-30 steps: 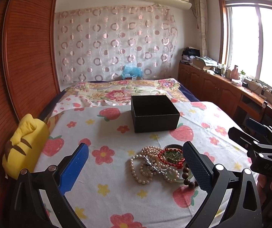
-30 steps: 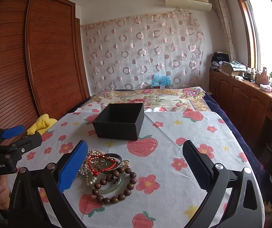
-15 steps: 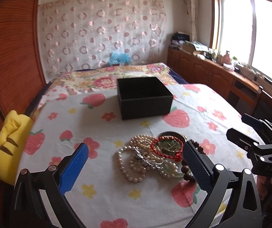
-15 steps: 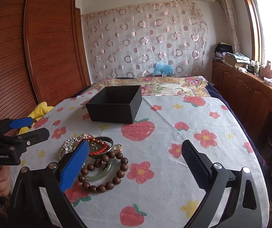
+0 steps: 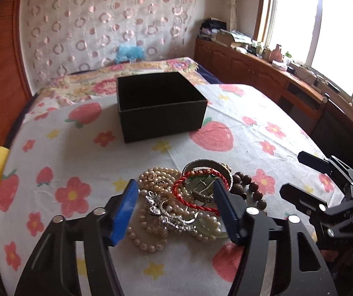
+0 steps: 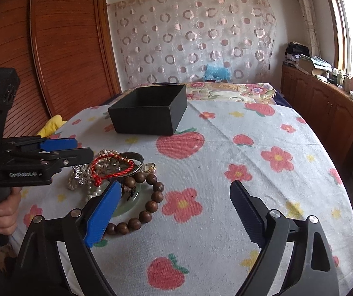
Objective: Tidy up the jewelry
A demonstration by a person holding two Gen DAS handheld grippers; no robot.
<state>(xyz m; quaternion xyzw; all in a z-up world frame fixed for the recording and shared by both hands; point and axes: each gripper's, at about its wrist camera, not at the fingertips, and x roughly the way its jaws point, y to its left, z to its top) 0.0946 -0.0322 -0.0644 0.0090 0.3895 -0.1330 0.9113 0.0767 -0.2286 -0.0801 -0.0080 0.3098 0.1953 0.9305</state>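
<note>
At lower centre of the left wrist view, the jewelry pile (image 5: 183,197) is straddled by the left tongs (image 5: 176,209), just narrowed but gripping nothing; the right tongs (image 6: 174,212) are held wide beside it, the black box (image 5: 161,106) placed behind for deposit.

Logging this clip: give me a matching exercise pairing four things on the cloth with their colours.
Things:
1. box
2. cord bracelet
3. bead bracelet
4. pearl necklace

Colours:
A. cream
B. black
C. brown
D. red

Pairs: 1-B, 2-D, 3-C, 4-A
</note>
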